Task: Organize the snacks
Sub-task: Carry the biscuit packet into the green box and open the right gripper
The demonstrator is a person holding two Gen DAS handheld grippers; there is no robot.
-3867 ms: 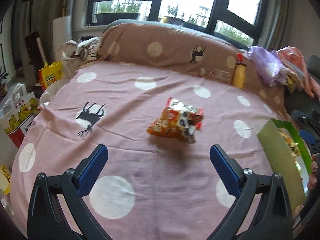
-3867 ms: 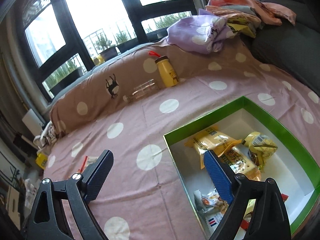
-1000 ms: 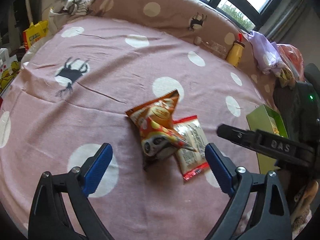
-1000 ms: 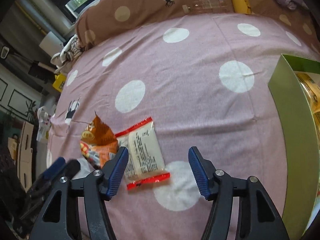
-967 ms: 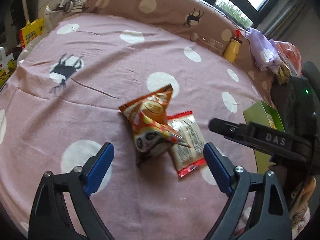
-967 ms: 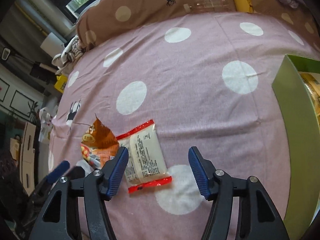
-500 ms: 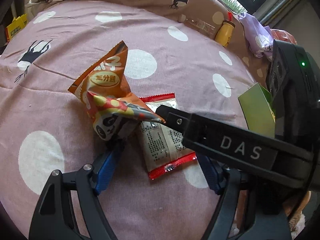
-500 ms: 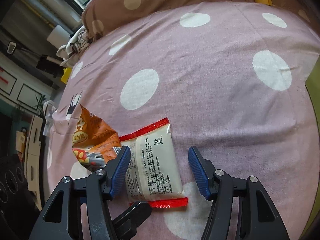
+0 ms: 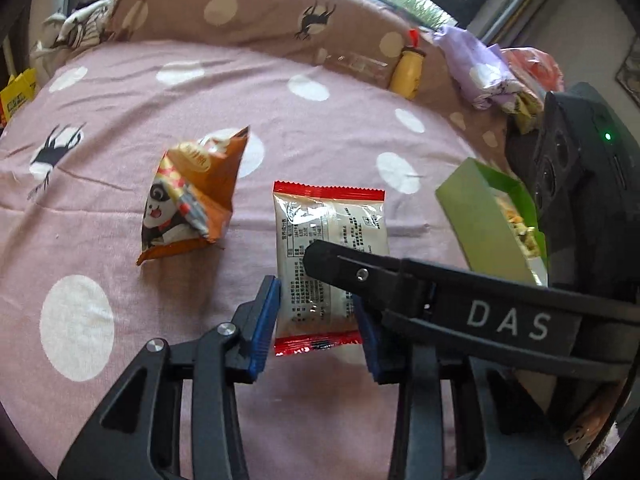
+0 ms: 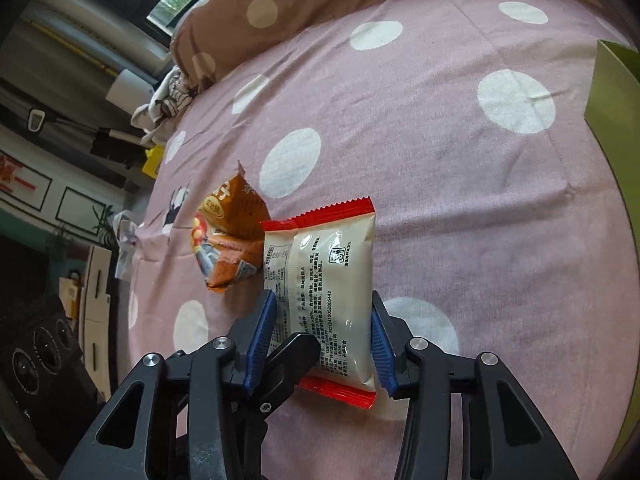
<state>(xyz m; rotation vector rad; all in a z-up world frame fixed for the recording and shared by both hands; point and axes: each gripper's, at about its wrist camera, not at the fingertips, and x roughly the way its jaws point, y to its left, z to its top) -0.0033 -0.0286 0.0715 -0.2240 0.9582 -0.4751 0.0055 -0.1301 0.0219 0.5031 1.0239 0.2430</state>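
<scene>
Both of your grippers have come down onto the white packet [image 9: 332, 256], and their jaws have just been closing with it between them. Half a second ago the orange panda bag [image 9: 188, 200] lay on the packet's edge; now it sits apart, to the left.

On the left of the pink dotted bedspread [image 9: 120, 92] you see that orange bag, a crumpled foil pyramid with a cartoon panda face and a yellow oval label whose characters I cannot read. Next to it the white packet lies flat. It is a glossy rectangular pillow pack with red crimped ends and small black print, too fine to read. Its long axis runs away from you, one red end toward the window.

Your left gripper [image 9: 316, 324] has its blue pads against both long sides of the packet, near the closer red end. Your right gripper [image 10: 324, 336] presses the same packet from its side too; its black finger carries the letters "DAS". At the right edge of the bedspread stands the green cardboard box [image 9: 476, 216], with snacks inside.
</scene>
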